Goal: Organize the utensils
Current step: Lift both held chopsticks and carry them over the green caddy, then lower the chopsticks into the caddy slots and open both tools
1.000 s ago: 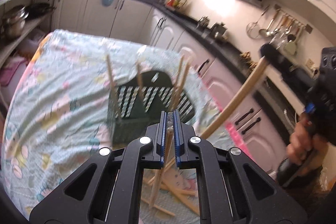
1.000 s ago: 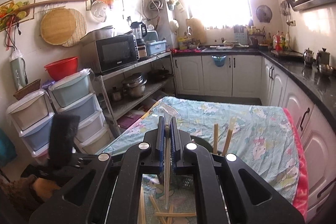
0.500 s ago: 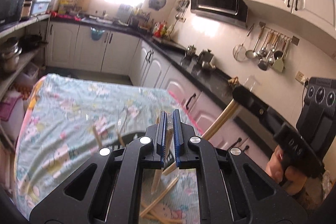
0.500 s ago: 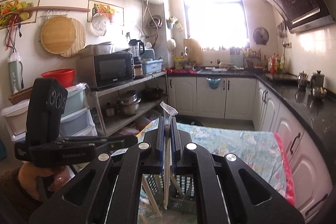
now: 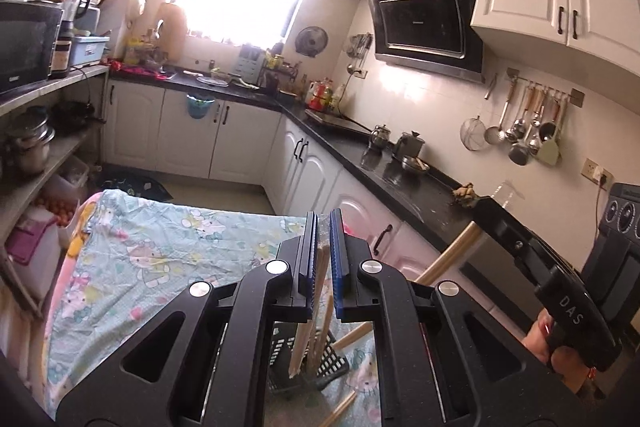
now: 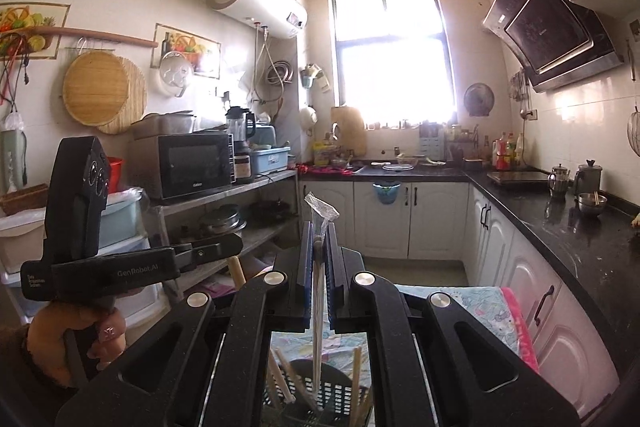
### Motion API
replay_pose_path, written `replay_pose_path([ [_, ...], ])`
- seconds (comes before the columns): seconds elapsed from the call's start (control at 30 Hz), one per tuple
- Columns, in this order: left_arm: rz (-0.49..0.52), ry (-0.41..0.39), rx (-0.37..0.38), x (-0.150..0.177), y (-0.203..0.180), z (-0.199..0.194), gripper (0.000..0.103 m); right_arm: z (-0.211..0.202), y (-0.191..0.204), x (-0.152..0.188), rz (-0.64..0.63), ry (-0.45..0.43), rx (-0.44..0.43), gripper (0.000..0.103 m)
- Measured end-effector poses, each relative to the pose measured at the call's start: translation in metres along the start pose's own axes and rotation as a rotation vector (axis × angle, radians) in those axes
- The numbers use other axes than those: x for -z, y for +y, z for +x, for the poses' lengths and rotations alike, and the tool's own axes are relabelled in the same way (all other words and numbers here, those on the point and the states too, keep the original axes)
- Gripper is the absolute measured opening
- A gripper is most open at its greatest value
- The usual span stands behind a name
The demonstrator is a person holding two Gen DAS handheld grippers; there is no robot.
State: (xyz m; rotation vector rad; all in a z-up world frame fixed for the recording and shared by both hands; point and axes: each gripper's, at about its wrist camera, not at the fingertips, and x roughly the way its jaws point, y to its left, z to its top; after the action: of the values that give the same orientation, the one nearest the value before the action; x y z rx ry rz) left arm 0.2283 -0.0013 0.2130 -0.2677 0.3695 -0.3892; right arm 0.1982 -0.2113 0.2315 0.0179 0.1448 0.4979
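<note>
Both claws raised above the basket, each carrying chopsticks upright. Left claw (image 5: 321,267): jaws pressed nearly together, pinching a pair of wooden chopsticks (image 5: 308,331) near the upper end, so the long free part hangs down toward the dark slotted basket (image 5: 320,363) below. Tips appear to sit at or just inside the basket rim; cannot tell whether they touch its floor. Right claw (image 6: 319,267): jaws likewise closed on a thin chopstick pair in a clear wrapper (image 6: 319,307), wrapper end sticking up above the fingers, lower end pointing into the same basket (image 6: 320,399). A vertical grip high on the sticks makes sense here: the basket is a standing holder, so sticks must enter end-first. Several chopsticks already stand leaning inside it (image 6: 356,371). The basket sits on the counter, which is covered by a pale cartoon-print cloth (image 5: 160,251). At least one loose chopstick (image 5: 340,411) lies flat on the cloth just beside the basket, so sorting looks only part done. Judgement: both loads are lined up for release; risk is a stick catching the rim or tipping the light basket.
</note>
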Motion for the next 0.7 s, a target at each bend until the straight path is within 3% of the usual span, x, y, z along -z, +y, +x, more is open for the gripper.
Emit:
replay_pose_path([
  [0.7,-0.03,0.057,-0.043,0.06,0.027,0.042,0.004,0.056,-0.017,0.078,0.012,0.123,0.054,0.006],
])
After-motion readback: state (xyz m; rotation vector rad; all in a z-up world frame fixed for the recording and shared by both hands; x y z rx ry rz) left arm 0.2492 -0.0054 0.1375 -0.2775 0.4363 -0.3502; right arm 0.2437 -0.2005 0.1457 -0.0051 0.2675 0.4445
